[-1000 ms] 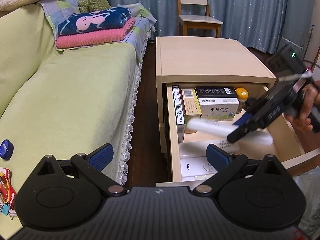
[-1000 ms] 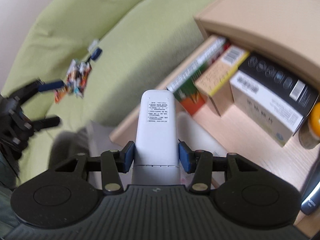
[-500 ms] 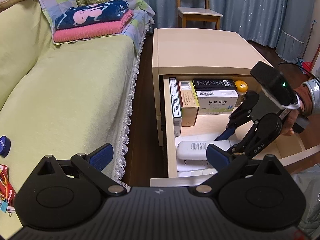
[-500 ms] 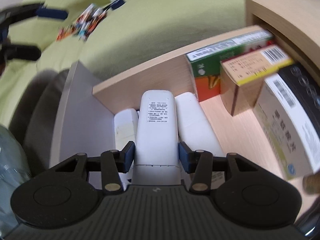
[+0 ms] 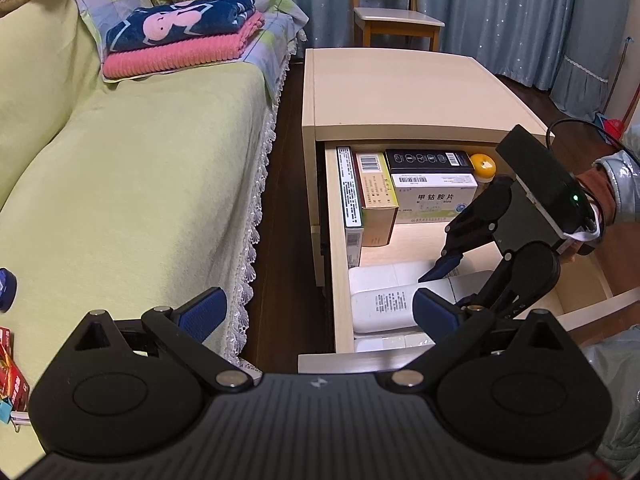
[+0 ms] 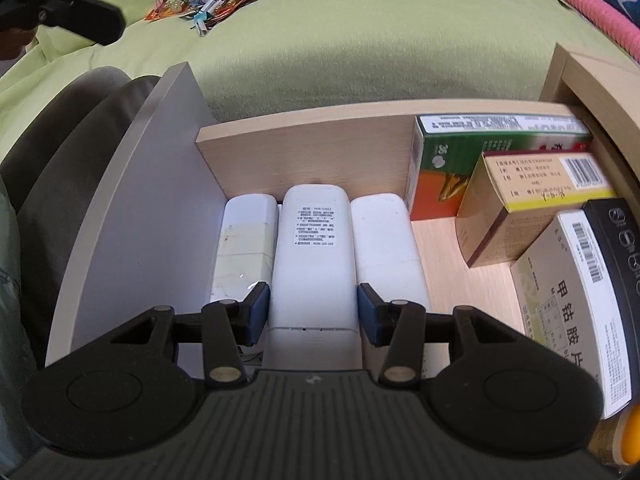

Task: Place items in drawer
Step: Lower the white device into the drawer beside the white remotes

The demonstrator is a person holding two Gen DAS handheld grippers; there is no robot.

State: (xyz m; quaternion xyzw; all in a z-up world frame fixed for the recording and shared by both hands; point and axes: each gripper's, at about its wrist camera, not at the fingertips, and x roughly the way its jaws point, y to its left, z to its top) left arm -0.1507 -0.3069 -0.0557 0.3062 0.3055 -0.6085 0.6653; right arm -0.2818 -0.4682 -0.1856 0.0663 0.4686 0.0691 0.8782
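The bedside cabinet's drawer stands pulled out. A white remote lies flat on the drawer floor between two other white remotes. My right gripper reaches down into the drawer, its blue pads shut on the near end of the middle remote. My left gripper hangs open above the gap between sofa and cabinet, with nothing between its fingers.
Several medicine boxes and a yellow-capped bottle fill the back of the drawer. On the green sofa lie small loose items, a blue cap and folded blankets. A chair stands behind the cabinet.
My right gripper has carried the white remote down from above the drawer and laid it between the two other remotes. The left gripper has hardly moved.
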